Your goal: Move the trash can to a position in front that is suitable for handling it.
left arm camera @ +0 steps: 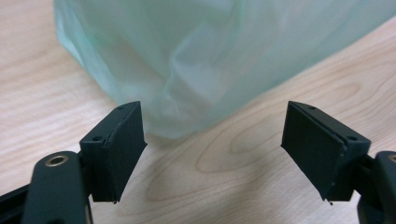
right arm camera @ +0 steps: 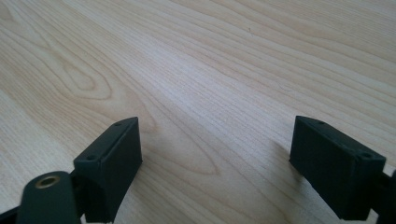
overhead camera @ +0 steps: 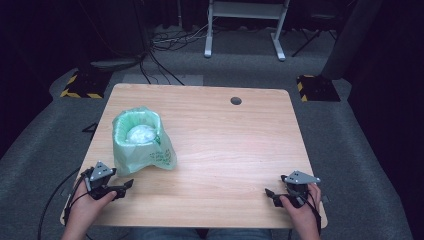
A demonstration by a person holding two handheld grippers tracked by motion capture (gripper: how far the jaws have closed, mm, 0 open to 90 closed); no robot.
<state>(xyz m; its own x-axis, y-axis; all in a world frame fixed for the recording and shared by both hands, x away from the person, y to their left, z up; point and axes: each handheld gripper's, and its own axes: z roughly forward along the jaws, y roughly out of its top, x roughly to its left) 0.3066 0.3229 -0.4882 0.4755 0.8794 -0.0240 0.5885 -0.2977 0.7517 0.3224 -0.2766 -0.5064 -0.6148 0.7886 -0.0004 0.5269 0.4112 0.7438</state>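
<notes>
left gripper [overhead camera: 114, 189]: near-left table edge, jaws spread, empty | right gripper [overhead camera: 280, 196]: near-right edge, jaws spread, empty, well apart from bag | bag [overhead camera: 141, 142]: green, upright, open mouth up, white wad inside, just beyond left gripper, which is nearer | table [overhead camera: 225, 150]: wood

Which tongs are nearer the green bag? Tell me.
Left. The left tongs sit open just beside the green bag, not touching; the right tongs are open across the table.

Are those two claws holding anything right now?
No. Both stand open and empty: the left gripper sits just short of the green plastic bag, the right gripper over bare table.
</notes>
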